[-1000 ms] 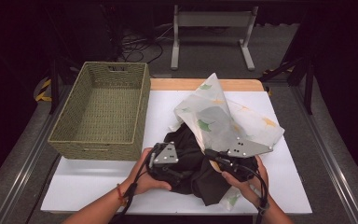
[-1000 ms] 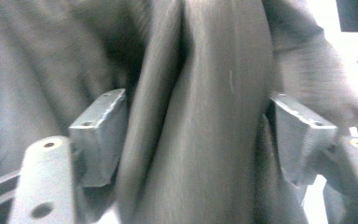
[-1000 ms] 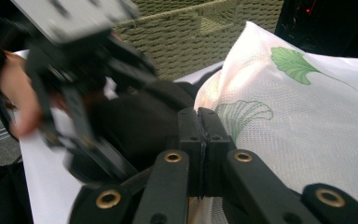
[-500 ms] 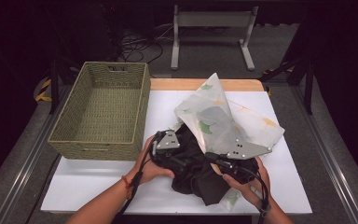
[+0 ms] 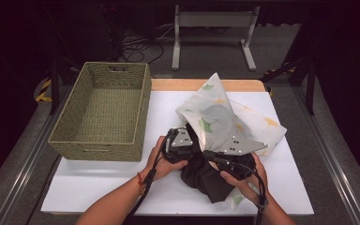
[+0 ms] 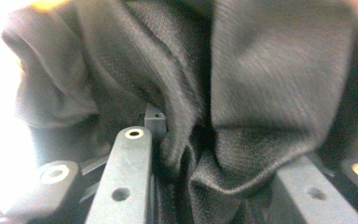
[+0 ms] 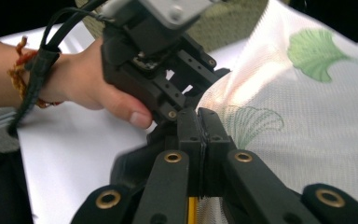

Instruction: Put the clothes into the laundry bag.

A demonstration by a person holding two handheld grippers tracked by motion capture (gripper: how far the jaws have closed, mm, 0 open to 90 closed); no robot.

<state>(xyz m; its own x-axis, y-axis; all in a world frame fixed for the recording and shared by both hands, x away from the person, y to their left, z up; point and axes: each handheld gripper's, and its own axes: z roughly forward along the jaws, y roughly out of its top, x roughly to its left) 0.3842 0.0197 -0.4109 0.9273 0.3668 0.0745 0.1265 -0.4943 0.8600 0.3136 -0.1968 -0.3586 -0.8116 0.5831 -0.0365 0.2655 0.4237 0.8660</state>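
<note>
High view: a crumpled black fabric garment (image 5: 201, 173) lies at the table's six o'clock, half inside a white leaf-printed mesh bag (image 5: 225, 122). The bag's edge is pinched by the closed right gripper (image 7: 199, 122), seemingly to hold the mouth open. Black folds are bunched between the parted jaws of the left gripper (image 6: 200, 154), though a firm grip cannot be told. An olive woven basket (image 5: 104, 112) stands at ten o'clock.

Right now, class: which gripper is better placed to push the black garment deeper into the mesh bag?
Probably the left gripper: black garment bunches between its jaws, while the right gripper is pinched on the mesh bag, holding it.
</note>
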